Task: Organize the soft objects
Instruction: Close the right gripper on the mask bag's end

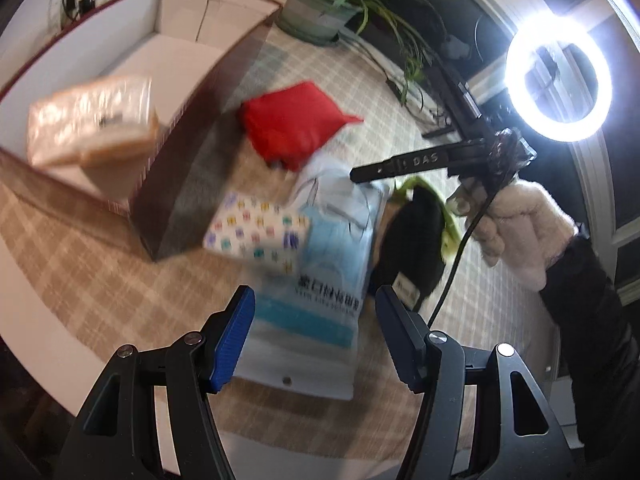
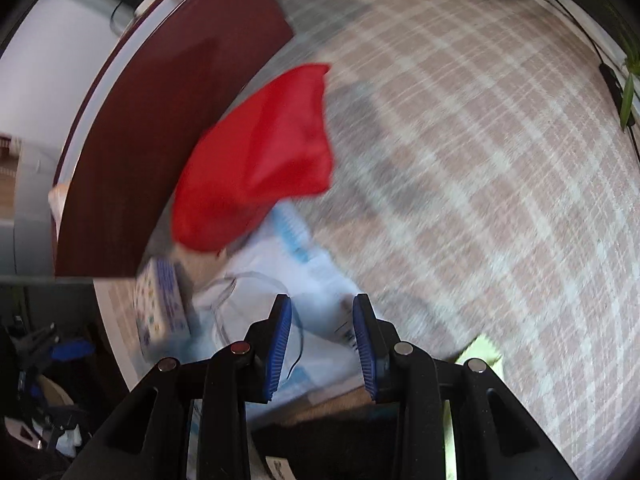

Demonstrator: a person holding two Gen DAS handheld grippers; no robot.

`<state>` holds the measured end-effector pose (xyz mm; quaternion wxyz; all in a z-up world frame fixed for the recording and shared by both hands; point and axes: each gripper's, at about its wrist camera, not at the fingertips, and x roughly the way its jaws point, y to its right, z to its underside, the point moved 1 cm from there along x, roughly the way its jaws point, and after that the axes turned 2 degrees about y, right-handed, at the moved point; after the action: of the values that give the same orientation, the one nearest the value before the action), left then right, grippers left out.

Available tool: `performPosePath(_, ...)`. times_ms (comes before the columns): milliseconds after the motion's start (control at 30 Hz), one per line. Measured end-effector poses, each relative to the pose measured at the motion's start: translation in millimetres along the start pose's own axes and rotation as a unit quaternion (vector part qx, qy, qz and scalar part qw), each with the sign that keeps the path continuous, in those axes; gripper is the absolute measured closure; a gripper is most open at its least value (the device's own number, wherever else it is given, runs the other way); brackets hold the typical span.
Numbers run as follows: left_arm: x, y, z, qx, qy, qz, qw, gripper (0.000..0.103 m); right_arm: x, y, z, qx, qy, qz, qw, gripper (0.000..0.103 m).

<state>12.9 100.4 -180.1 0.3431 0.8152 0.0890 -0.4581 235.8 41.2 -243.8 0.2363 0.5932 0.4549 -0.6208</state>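
Observation:
In the left wrist view a dark red box (image 1: pixel 208 128) with a white inside holds a clear-wrapped beige pack (image 1: pixel 92 120). Beside it on the checked cloth lie a red cloth (image 1: pixel 292 124), a patterned white pack (image 1: pixel 256 232), a blue-and-white plastic bag (image 1: pixel 320 280) and a black item (image 1: pixel 416 248) over something green. My left gripper (image 1: pixel 316 332) is open above the plastic bag. My right gripper (image 2: pixel 322 344) is open above the same bag (image 2: pixel 280 276), with the red cloth (image 2: pixel 264 160) ahead. It also shows in the left wrist view (image 1: pixel 356 174), held by a hand in a fuzzy sleeve.
A potted plant (image 1: pixel 324 4) stands behind the box. A lit ring light (image 1: pixel 558 84) on a stand is at the right edge. The table edge (image 1: pixel 36 312) runs along the left. A cable (image 1: pixel 452 268) hangs from the right gripper.

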Motion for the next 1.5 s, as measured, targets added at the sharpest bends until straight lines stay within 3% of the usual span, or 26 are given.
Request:
performPosePath(167, 14.0, -2.1, 7.4, 0.009, -0.010, -0.018, 0.9997, 0.041, 2.2, -15.3, 20.3, -0.025, -0.008, 0.030, 0.999, 0.074)
performPosePath(300, 21.8, -9.6, 3.2, 0.017, -0.015, -0.036, 0.9991, 0.041, -15.4, -22.5, 37.5, -0.012, 0.030, 0.046, 0.998, 0.074)
performPosePath(400, 25.5, -21.5, 0.3, 0.015, -0.022, -0.034, 0.9991, 0.041, -36.1, -25.1, 51.2, 0.000, 0.060, 0.026, 0.998, 0.069)
performPosePath(533, 33.6, -30.7, -3.4, 0.013, -0.036, -0.022, 0.9990, 0.041, -61.1, -40.3, 87.4, 0.030, 0.104, -0.043, 0.993, 0.048)
performPosePath(833, 53.0, -34.4, 1.4, 0.026, -0.068, -0.008, 0.9973, 0.041, -30.6, -47.1, 128.7, 0.166, 0.109, -0.131, 0.971, 0.048)
performPosePath(1300, 49.4, -24.8, 18.5, 0.042, -0.084, 0.022, 0.9953, 0.041, 11.6, -48.2, 151.4, 0.240, 0.091, -0.155, 0.954, 0.048)
performPosePath(1500, 50.0, -36.4, 12.9, 0.024, -0.073, 0.001, 0.9970, 0.041, 15.0, -38.4, 159.8, 0.261, 0.097, -0.159, 0.947, 0.048)
